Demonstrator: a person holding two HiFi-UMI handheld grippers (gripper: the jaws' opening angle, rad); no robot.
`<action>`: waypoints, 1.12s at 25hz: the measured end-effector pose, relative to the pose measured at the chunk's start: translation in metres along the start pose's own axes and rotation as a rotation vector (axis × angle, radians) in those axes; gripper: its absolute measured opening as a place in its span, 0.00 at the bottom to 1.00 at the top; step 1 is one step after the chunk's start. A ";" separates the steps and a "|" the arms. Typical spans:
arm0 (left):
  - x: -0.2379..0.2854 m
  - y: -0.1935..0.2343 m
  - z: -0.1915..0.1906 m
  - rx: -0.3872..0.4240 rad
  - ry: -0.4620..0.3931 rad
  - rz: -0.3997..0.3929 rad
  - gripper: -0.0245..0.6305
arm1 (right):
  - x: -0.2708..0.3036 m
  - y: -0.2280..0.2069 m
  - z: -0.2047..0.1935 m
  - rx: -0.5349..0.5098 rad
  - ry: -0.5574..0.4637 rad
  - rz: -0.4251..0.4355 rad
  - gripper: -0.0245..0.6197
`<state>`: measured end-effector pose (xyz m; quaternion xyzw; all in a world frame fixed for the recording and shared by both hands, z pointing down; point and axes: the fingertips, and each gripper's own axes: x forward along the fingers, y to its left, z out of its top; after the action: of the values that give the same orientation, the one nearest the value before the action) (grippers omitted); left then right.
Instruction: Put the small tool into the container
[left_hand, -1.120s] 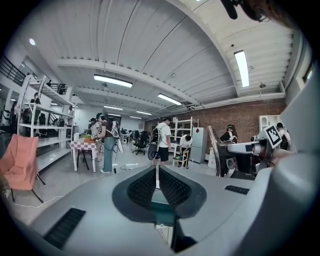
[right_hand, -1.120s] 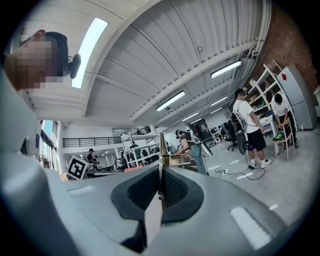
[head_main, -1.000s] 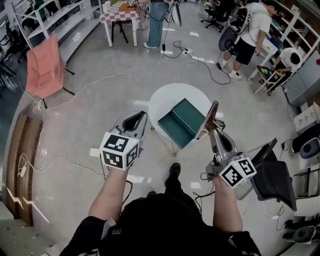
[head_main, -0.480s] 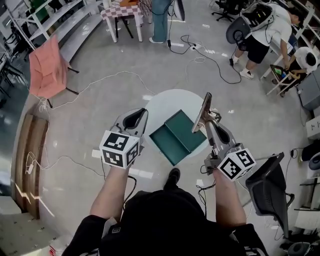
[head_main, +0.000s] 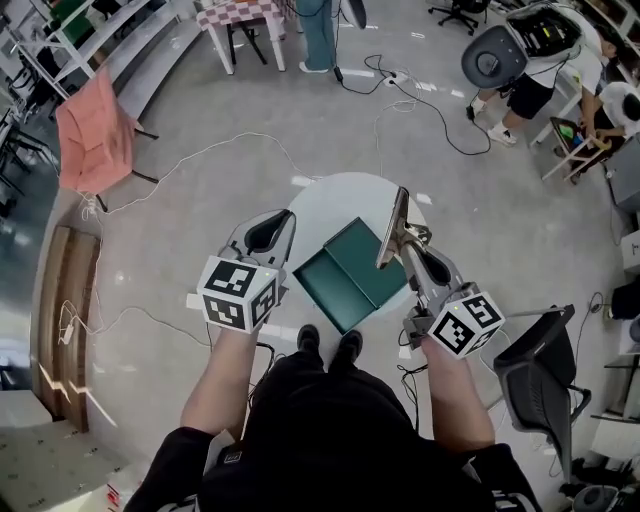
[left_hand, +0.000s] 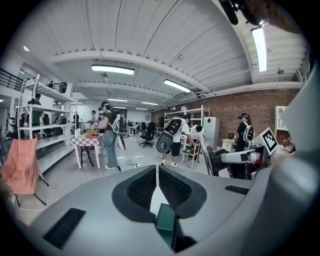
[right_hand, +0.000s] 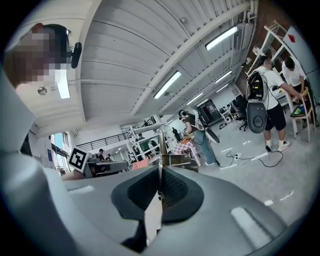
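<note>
Gripping a thin flat metal tool (head_main: 392, 228) edge-on, right gripper (head_main: 404, 241) holds it raised over the green container (head_main: 345, 280) on the round white table (head_main: 335, 199). Left gripper (head_main: 270, 233), jaws together, empty, beside the container.

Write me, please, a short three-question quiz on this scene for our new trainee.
1. True or false: the small tool already lies inside the green container.
2. What is between the jaws of the right gripper? A) the small tool B) a cable C) nothing
3. Fill in: the green container stands open on a round white ____.

Key
1. False: the tool is held in the air above the container's right edge.
2. A: the jaws are closed on its thin metal blade.
3. table
</note>
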<state>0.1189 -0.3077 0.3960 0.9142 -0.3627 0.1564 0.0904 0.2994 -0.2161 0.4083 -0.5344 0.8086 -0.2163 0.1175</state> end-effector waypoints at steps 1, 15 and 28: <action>0.001 0.001 -0.002 -0.004 0.004 -0.001 0.07 | 0.002 0.001 -0.005 0.004 0.014 0.001 0.06; 0.021 0.029 -0.062 -0.076 0.073 -0.026 0.07 | 0.044 0.008 -0.093 0.032 0.247 0.000 0.06; 0.016 0.064 -0.097 -0.151 0.106 0.005 0.07 | 0.067 -0.005 -0.195 0.062 0.496 -0.007 0.06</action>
<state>0.0643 -0.3371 0.4955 0.8943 -0.3705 0.1770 0.1778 0.1942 -0.2356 0.5850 -0.4639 0.8038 -0.3659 -0.0689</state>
